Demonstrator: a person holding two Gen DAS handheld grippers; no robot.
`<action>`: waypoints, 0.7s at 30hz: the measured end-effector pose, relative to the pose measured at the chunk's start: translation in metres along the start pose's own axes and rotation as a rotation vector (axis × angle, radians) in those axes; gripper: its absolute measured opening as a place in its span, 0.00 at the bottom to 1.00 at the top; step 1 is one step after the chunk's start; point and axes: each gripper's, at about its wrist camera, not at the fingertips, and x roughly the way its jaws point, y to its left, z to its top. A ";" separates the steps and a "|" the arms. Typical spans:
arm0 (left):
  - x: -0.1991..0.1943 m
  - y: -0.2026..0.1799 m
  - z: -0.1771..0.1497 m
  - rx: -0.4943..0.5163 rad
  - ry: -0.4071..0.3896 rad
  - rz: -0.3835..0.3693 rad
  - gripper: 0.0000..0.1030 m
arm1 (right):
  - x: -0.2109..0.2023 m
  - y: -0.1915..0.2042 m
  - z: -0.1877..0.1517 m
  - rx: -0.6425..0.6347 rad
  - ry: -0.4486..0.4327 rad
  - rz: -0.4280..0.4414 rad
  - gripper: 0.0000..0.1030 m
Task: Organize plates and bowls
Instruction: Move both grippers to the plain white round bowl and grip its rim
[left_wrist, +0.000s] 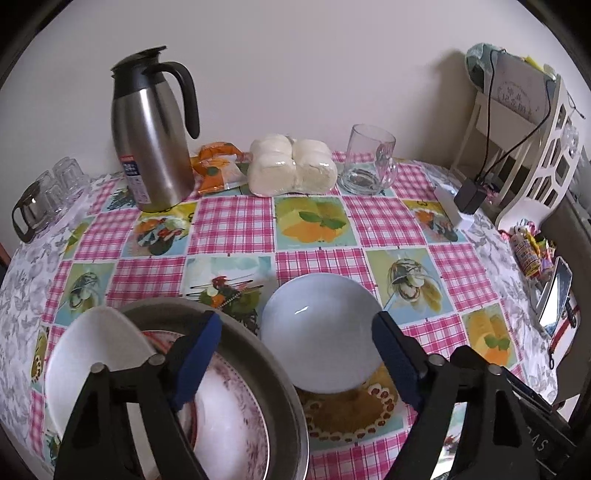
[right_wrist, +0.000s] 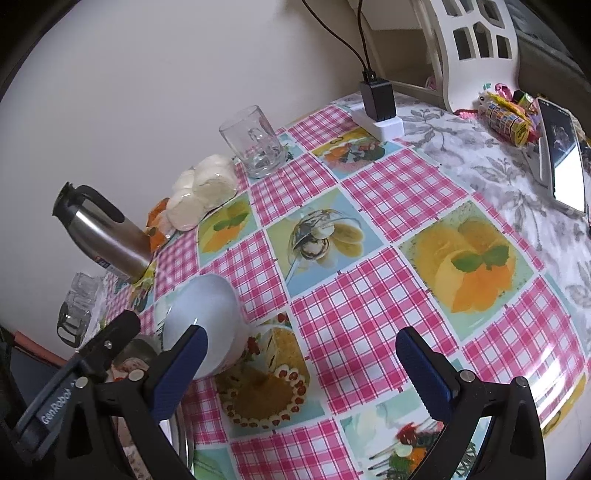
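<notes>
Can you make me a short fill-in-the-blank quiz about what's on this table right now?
1. The white bowl sits on a tablecloth checked in pink and ____.
2. The steel jug has a handle coloured ____.
3. Nothing is between the fingers of the right claw, so it is ____.
4. The patterned plate lies inside a metal ____.

Missing words: white; black; open; pan
</notes>
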 end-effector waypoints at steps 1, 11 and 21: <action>0.002 0.000 0.000 0.002 0.001 0.000 0.77 | 0.004 0.000 0.001 0.003 0.003 -0.003 1.00; 0.022 0.002 0.004 0.028 0.001 0.030 0.69 | 0.032 0.001 0.005 0.010 0.032 0.000 1.00; 0.025 0.007 0.005 0.035 -0.011 0.049 0.65 | 0.055 0.009 0.004 -0.013 0.049 0.035 0.93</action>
